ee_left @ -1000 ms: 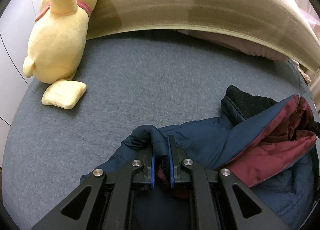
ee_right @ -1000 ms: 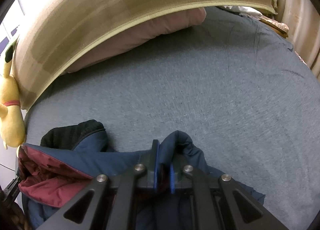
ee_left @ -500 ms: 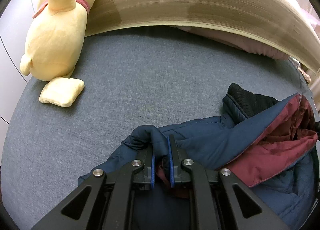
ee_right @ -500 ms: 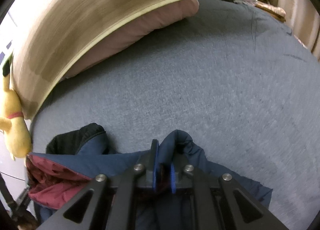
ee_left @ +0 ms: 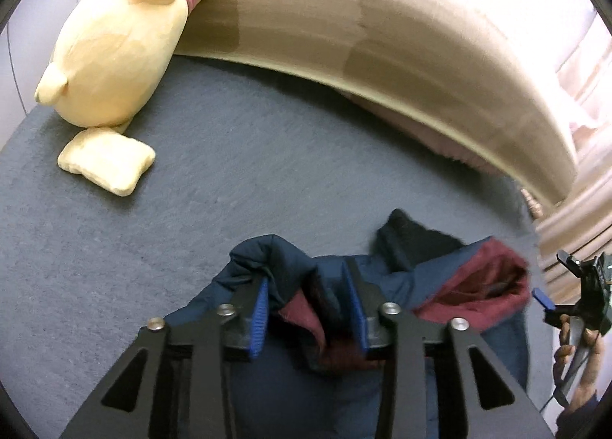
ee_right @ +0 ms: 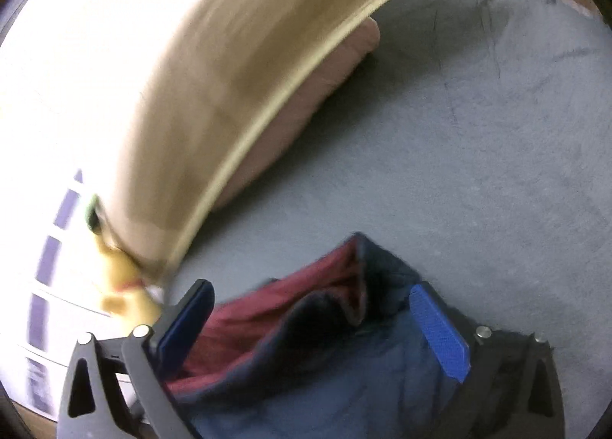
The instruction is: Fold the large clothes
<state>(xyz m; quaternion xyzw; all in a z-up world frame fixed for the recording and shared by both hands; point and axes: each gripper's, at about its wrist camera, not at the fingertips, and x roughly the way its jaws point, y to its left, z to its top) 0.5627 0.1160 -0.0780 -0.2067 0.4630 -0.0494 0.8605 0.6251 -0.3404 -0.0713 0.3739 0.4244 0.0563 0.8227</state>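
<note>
A navy padded jacket (ee_left: 306,393) with dark red lining (ee_left: 485,293) and a black collar (ee_left: 413,236) lies on the grey bed cover (ee_left: 248,171). My left gripper (ee_left: 308,309) is open, its blue pads on either side of a bunched fold of the jacket. My right gripper (ee_right: 313,328) is open wide above the jacket (ee_right: 344,393), whose red lining (ee_right: 290,297) shows between its fingers. The right gripper also shows at the right edge of the left wrist view (ee_left: 573,301), held by a hand.
A yellow plush toy (ee_left: 126,41) lies at the far left of the bed, against the tan headboard (ee_left: 382,30). A pink pillow (ee_right: 306,106) rests under the headboard. The grey cover (ee_right: 478,152) stretches beyond the jacket.
Both grippers were shut on the jacket's edge and have now opened, letting it go. The right gripper has swung and tilted, blurring its view.
</note>
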